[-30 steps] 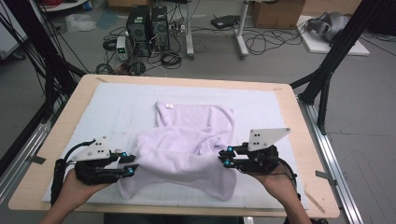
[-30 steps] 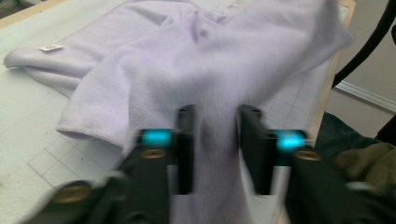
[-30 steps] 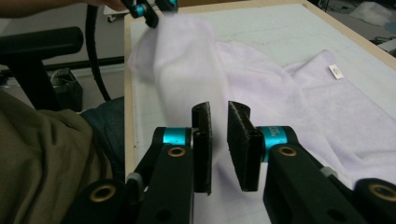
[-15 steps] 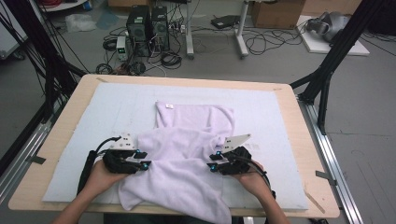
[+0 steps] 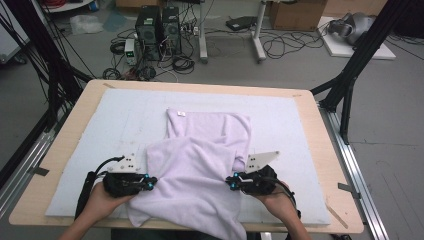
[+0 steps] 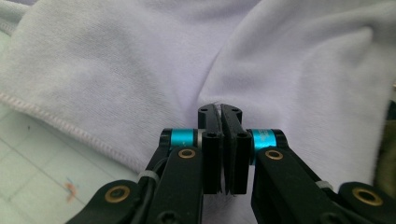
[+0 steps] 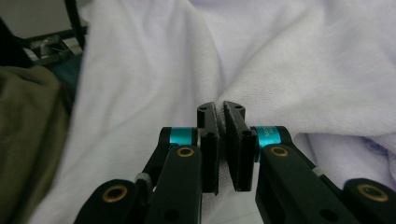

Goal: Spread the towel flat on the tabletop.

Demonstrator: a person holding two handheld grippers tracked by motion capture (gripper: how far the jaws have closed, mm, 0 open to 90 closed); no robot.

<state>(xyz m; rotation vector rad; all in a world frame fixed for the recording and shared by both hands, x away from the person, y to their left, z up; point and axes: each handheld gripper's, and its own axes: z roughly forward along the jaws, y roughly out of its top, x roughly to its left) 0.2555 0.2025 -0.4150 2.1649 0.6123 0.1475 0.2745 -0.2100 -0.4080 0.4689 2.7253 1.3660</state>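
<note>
The left gripper (image 5: 150, 183) and right gripper (image 5: 230, 181), jaws just closed, are pinching the towel (image 5: 200, 165) edges; the near half is lying folded forward, further folds remaining.

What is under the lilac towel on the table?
The towel lies on a pale mat that covers the wooden table. The towel's near part is folded over its far part. Whatever lies beneath the cloth is covered; its near edge hangs past the mat.

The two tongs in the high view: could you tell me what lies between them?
The bunched lavender towel spans the stretch between the left tongs and the right tongs, seen from the high view.
</note>
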